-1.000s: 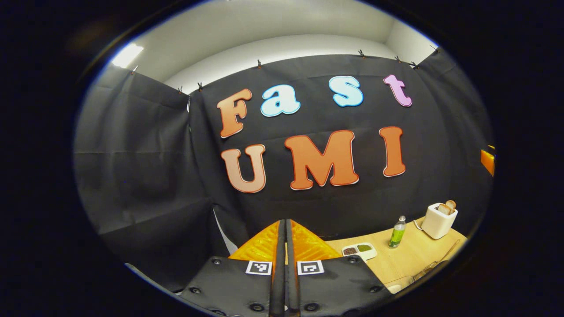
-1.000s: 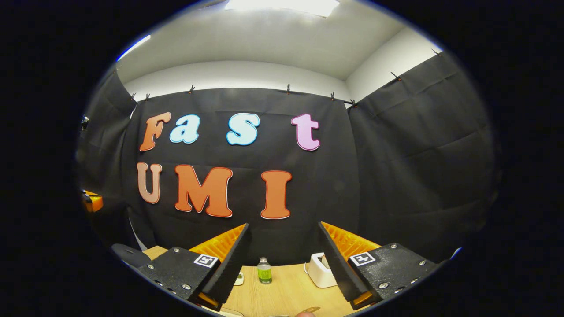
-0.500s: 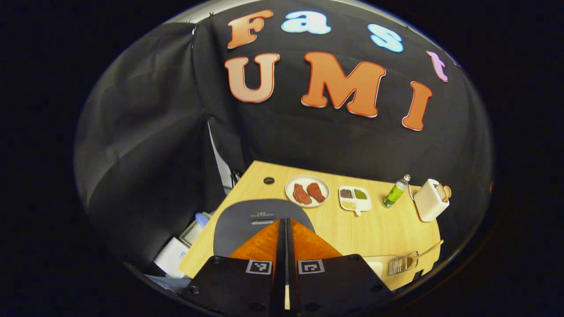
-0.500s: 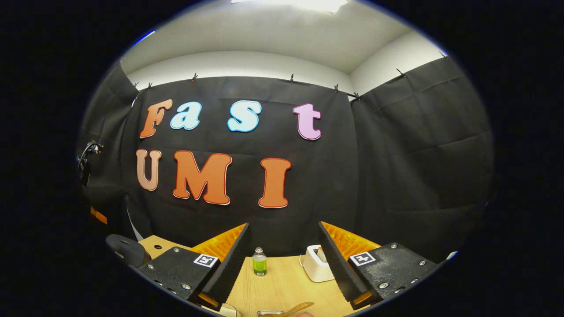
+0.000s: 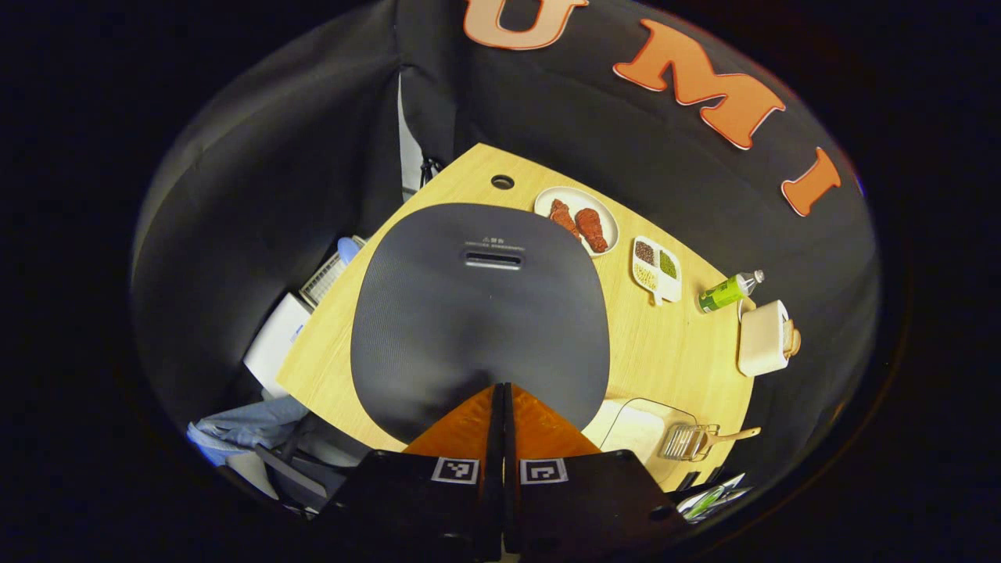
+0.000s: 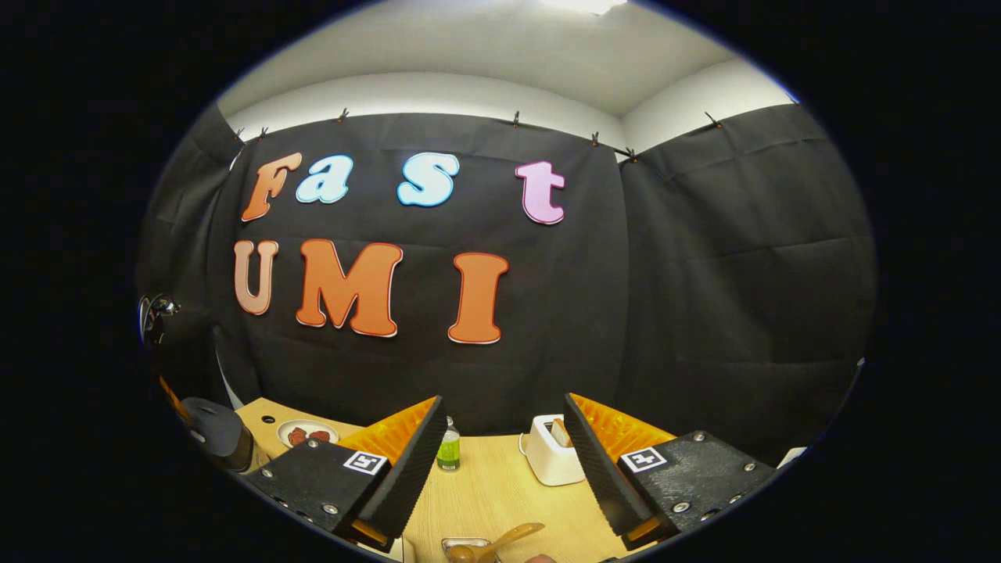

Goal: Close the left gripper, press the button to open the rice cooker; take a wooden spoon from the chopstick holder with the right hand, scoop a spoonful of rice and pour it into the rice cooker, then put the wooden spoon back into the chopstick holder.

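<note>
Now we hold the left gripper point(image 5: 501, 399) pinched together, empty, its tip above the near edge of the cooker point(image 5: 478, 313) lid. We judge the step in hand to be the button press. We cannot make out the button; the slot-like mark toward the lid's far edge may be a vent or the latch. To do this well we should keep the tip square to the lid, find the button before lowering, and press straight down so the cooker does not slide on the table point(image 5: 672, 352).

Our right gripper point(image 6: 500, 438) is spread wide, holding nothing. Below it lies the spoon point(image 6: 500, 541) in its holder point(image 6: 461, 545). Farther off stand a bottle point(image 6: 448, 452) and a toaster point(image 6: 550, 457).
</note>
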`<action>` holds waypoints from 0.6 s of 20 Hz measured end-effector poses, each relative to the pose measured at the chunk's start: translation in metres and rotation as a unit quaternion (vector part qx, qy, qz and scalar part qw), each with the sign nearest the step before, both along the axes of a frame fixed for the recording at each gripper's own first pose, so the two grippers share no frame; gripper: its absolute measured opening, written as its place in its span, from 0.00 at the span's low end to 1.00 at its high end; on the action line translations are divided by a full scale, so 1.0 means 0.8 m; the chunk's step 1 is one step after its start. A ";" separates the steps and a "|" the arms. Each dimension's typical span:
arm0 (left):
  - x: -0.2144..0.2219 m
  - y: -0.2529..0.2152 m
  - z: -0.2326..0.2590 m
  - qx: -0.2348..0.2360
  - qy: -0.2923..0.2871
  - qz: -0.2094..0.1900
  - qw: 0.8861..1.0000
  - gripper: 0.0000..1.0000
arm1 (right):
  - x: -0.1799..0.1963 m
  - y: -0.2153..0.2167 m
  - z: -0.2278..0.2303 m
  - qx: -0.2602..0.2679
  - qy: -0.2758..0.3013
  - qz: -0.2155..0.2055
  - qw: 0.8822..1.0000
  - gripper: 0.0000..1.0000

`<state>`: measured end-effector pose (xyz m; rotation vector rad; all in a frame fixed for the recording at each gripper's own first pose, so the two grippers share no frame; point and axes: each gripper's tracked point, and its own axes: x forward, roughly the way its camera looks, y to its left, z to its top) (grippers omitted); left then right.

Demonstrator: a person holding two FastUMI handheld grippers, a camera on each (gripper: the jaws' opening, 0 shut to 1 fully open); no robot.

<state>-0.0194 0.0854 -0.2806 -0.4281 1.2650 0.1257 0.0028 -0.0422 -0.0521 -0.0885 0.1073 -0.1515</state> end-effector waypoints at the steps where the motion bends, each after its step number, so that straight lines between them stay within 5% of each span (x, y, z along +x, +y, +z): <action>1: -0.004 -0.001 -0.006 -0.007 0.010 0.003 1.000 0.06 | -0.001 -0.004 -0.006 0.002 0.006 -0.004 1.000 0.93; 12: -0.026 -0.003 -0.035 -0.023 0.062 0.026 0.997 0.06 | -0.007 -0.018 -0.039 0.009 0.040 -0.029 0.999 0.93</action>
